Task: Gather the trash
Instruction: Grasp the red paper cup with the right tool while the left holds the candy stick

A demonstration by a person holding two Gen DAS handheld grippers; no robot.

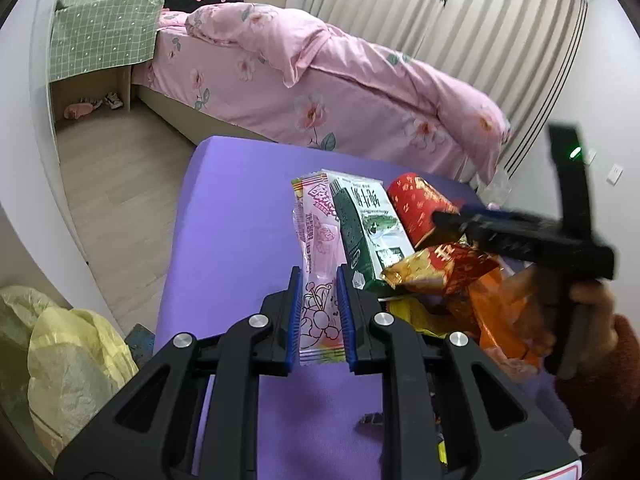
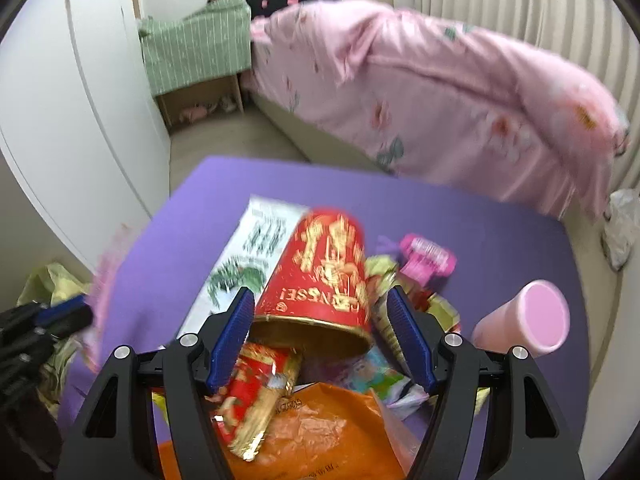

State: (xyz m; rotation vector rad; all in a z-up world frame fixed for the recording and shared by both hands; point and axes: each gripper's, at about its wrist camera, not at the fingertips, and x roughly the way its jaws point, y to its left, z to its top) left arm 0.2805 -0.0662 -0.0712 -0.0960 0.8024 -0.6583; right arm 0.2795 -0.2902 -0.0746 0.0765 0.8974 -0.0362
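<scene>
My left gripper (image 1: pixel 318 280) is shut on a long pink snack wrapper (image 1: pixel 320 240), which it holds over the purple table (image 1: pixel 240 200). Beside the wrapper lie a green-and-white box (image 1: pixel 368 232), a red-and-gold can (image 1: pixel 416 208) and a crumpled red-gold wrapper (image 1: pixel 440 268). My right gripper (image 2: pixel 320 294) is open, its fingers on either side of the red can (image 2: pixel 328 264), which lies on its side. The right pad stands apart from the can. Below it lie a red-gold wrapper (image 2: pixel 256 392) and an orange bag (image 2: pixel 312 432). The left gripper (image 2: pixel 76 312) shows blurred at the left edge.
A yellow plastic bag (image 1: pixel 60 352) sits on the floor left of the table. A pink cup (image 2: pixel 532 316) lies on the table at the right, and a pink packet (image 2: pixel 428 258) behind the can. A bed with a pink quilt (image 1: pixel 320 80) stands beyond. A person's hand (image 1: pixel 592 312) holds the right gripper.
</scene>
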